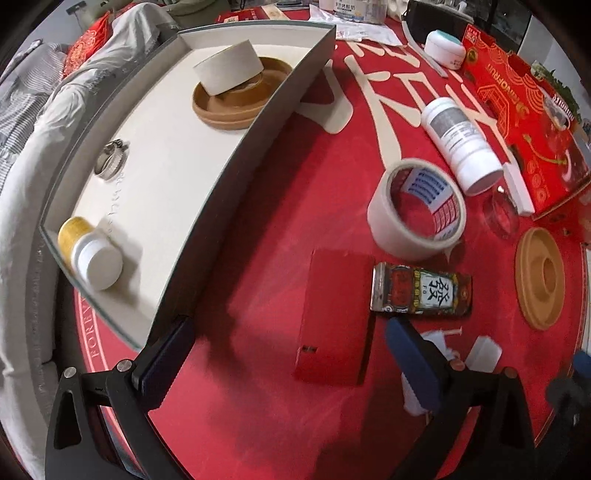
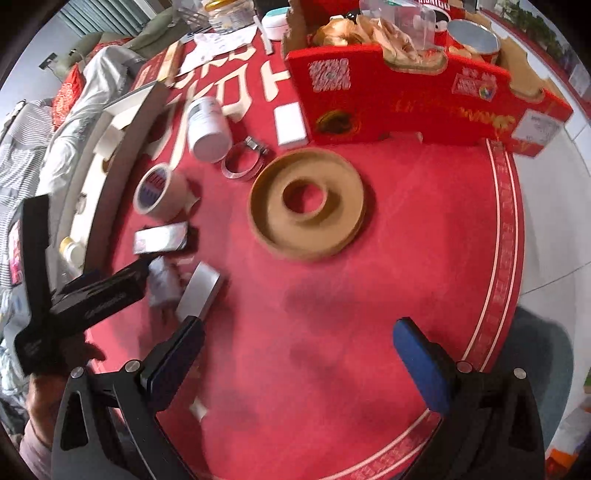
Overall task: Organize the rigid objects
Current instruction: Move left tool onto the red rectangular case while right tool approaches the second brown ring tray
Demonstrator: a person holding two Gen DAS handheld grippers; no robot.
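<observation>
— Both grippers, are they gripping something?
— No. Left gripper (image 1: 288,354) and right gripper (image 2: 295,354) have jaws spread, holding nothing.
— And the white bottle (image 1: 460,144)?
— It lies on its side on the red tablecloth (image 1: 258,258), cap toward camera, beside a tape roll (image 1: 415,206).
— The tray (image 1: 236,147)?
— It holds a small bottle (image 1: 90,253), a metal clamp (image 1: 110,160) and tape on a brown ring (image 1: 240,98).

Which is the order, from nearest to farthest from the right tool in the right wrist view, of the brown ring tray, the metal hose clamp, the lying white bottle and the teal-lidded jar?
From the open right tool:
1. Brown ring tray, straight ahead on the red table.
2. Metal hose clamp, beyond the tray's left edge.
3. White bottle, lying left of the clamp.
4. Teal-lidded jar, at the far edge.
</observation>
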